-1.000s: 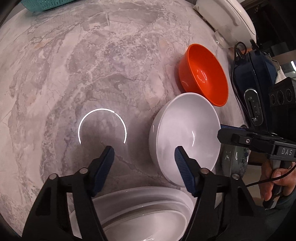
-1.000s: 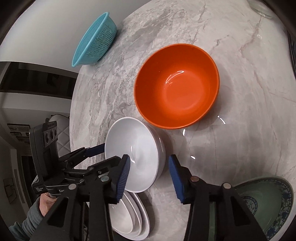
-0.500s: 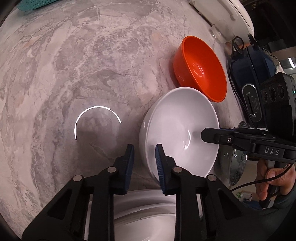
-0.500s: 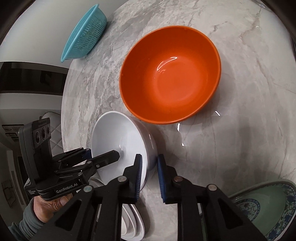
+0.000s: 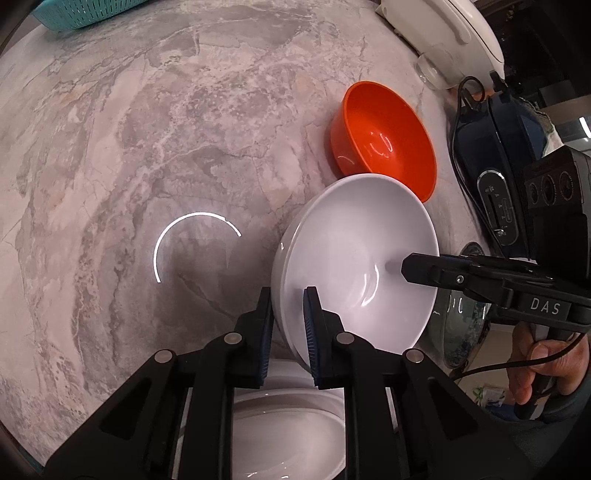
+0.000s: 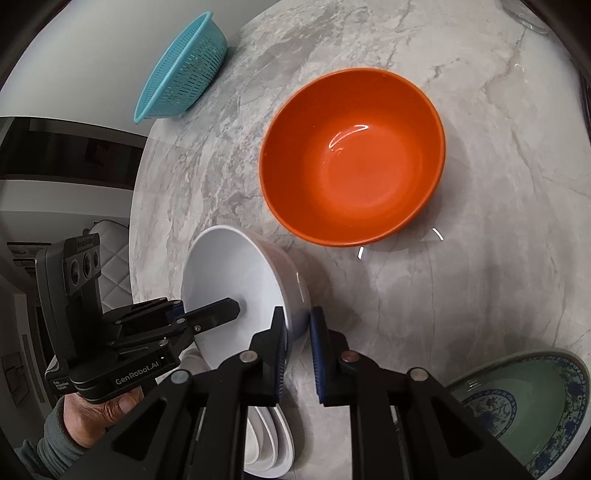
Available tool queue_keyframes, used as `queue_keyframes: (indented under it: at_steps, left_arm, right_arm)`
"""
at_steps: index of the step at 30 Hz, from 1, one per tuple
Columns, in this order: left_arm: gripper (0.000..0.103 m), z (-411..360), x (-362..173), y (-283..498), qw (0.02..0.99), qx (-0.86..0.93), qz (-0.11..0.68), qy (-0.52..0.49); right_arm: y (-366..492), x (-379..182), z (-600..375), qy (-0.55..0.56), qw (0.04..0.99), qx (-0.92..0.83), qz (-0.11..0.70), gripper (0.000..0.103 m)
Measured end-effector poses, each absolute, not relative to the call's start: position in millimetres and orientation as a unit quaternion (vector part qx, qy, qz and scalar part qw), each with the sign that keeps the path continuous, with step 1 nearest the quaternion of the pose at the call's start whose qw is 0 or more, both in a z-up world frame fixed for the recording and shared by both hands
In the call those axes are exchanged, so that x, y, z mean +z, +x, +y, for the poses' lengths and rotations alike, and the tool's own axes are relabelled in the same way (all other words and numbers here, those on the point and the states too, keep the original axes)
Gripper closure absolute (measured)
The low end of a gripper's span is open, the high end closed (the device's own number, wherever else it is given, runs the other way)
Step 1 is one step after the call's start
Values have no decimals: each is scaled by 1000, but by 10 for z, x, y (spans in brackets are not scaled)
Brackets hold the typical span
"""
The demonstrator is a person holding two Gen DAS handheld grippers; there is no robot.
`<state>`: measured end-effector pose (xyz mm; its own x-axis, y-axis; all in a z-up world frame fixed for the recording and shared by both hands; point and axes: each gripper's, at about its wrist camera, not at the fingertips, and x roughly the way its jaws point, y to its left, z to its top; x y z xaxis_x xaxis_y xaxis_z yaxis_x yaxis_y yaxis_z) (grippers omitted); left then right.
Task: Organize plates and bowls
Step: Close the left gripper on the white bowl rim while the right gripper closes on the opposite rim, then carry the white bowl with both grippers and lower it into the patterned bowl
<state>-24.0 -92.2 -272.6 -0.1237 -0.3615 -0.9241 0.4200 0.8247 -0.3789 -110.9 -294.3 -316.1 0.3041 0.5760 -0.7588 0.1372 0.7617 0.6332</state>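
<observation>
A white bowl sits tilted on the marble counter, just in front of an orange bowl. My left gripper pinches the bowl's near-left rim, one pad inside and one outside, and its jaws are closing. My right gripper is shut on the opposite rim in the same way. In each wrist view the other gripper's inner finger reaches into the bowl. A stack of white oval plates lies under both grippers.
A green plate with a blue pattern lies to the right. A teal colander stands at the far edge. A dark blue appliance with a cord and a white appliance line the right side.
Both grippers went from open to closed on opposite sides of the white bowl's rim. The bowl now tilts more than a second ago.
</observation>
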Motion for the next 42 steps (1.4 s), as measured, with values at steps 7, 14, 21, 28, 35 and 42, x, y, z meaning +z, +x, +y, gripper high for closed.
queue_keyframes:
  at_steps: [7, 14, 21, 28, 35, 42]
  left_arm:
    - [88, -1077, -2364, -449, 667, -309, 678, 14]
    - [88, -1296, -2033, -798, 672, -319, 668, 8]
    - [88, -1506, -1780, -1114, 679, -330, 656, 11]
    - [88, -1830, -1742, -1385, 676, -340, 654, 16]
    - [88, -2094, -1786, -1584, 668, -348, 658, 23]
    - [88, -2326, -1972, -1742, 658, -349, 667, 24]
  right_arm:
    - [-1353, -2898, -3100, 321, 753, 151, 554, 88]
    - [-1653, -2716, -3320, 333, 760, 151, 537, 88]
    - [-1951, -2644, -3539, 336, 768, 152, 524, 88]
    - [-2261, -2666, -3829, 344, 771, 145, 516, 88]
    - [-2490, -2678, -4087, 350, 772, 138, 513, 88]
    - [-2656, -2758, -4301, 354, 767, 129, 520, 88]
